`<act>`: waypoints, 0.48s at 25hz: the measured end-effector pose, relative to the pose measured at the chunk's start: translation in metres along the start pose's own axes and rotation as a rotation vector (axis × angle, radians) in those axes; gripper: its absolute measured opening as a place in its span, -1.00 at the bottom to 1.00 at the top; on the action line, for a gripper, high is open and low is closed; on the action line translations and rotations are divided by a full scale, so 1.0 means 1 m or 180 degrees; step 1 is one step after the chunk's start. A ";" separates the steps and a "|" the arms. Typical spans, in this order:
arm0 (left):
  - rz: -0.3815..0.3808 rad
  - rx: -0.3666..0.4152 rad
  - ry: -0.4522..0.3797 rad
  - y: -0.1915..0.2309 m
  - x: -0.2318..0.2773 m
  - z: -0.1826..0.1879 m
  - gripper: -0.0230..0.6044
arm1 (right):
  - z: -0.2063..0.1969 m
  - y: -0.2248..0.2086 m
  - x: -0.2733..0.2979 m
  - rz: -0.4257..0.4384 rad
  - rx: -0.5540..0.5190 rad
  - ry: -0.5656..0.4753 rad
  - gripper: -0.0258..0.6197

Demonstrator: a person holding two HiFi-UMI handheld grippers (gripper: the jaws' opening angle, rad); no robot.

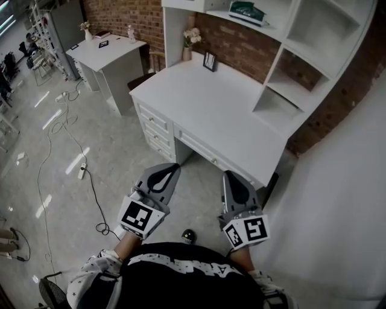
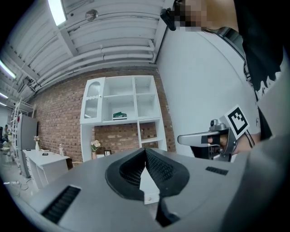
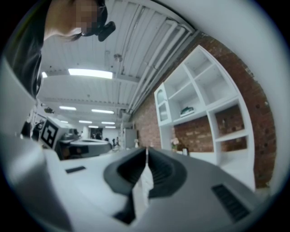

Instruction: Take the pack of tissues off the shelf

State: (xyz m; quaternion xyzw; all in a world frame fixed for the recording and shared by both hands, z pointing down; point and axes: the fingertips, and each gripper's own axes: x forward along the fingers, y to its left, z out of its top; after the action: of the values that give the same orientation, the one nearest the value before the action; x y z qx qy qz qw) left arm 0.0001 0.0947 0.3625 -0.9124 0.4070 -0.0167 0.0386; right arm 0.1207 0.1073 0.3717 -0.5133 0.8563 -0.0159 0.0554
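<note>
The green pack of tissues (image 1: 246, 11) lies on an upper shelf of the white shelving unit (image 1: 301, 48) over the desk; it also shows small and far off as the tissue pack (image 2: 119, 116) and the tissue pack (image 3: 186, 110). My left gripper (image 1: 172, 167) and right gripper (image 1: 231, 175) are held side by side low in front of the person, short of the desk's front edge. Both are shut with nothing between the jaws. In the left gripper view the right gripper (image 2: 181, 139) shows at the right.
A white desk (image 1: 217, 102) with drawers stands ahead, carrying a vase of flowers (image 1: 190, 41) and a small picture frame (image 1: 209, 61). A brick wall is behind. A white wall (image 1: 344, 199) closes the right. A second white table (image 1: 108, 54) and floor cables (image 1: 78, 163) lie left.
</note>
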 end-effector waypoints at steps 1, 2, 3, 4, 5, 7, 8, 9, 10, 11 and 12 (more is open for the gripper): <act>0.0008 -0.0001 0.0010 0.000 0.003 -0.001 -0.82 | 0.000 -0.004 0.000 0.0002 0.0007 -0.0005 -0.82; 0.0013 -0.0001 0.0018 -0.001 0.006 -0.002 -0.82 | 0.000 -0.007 0.000 0.0000 0.0012 -0.0010 -0.82; 0.0016 0.0003 0.0026 -0.002 0.010 -0.003 -0.82 | 0.000 -0.011 0.000 -0.0008 0.0018 -0.0016 -0.82; 0.0016 0.0014 0.0031 -0.003 0.013 -0.003 -0.82 | 0.000 -0.015 -0.001 -0.0017 0.0026 -0.0022 -0.82; 0.0010 0.0039 0.0031 -0.004 0.017 -0.003 -0.82 | 0.000 -0.018 -0.003 -0.0026 0.0034 -0.0028 -0.82; -0.0018 0.0135 0.0021 -0.008 0.023 -0.002 -0.82 | 0.000 -0.024 -0.006 -0.0039 0.0046 -0.0041 -0.82; -0.0028 0.0148 0.0026 -0.010 0.025 -0.002 -0.82 | 0.000 -0.026 -0.008 -0.0045 0.0052 -0.0046 -0.82; -0.0034 0.0119 0.0040 -0.013 0.027 -0.002 -0.82 | -0.001 -0.028 -0.010 -0.0053 0.0060 -0.0049 -0.82; -0.0040 0.0085 0.0055 -0.015 0.029 -0.003 -0.82 | -0.002 -0.030 -0.012 -0.0063 0.0068 -0.0053 -0.82; -0.0048 0.0071 0.0065 -0.018 0.030 -0.003 -0.82 | -0.002 -0.032 -0.013 -0.0075 0.0074 -0.0058 -0.82; -0.0057 0.0075 0.0069 -0.019 0.031 -0.003 -0.82 | -0.002 -0.034 -0.015 -0.0087 0.0077 -0.0066 -0.82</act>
State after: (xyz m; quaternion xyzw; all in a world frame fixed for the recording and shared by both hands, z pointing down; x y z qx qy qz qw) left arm 0.0352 0.0840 0.3670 -0.9153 0.3990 -0.0317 0.0447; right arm 0.1570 0.1043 0.3782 -0.5243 0.8483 -0.0217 0.0703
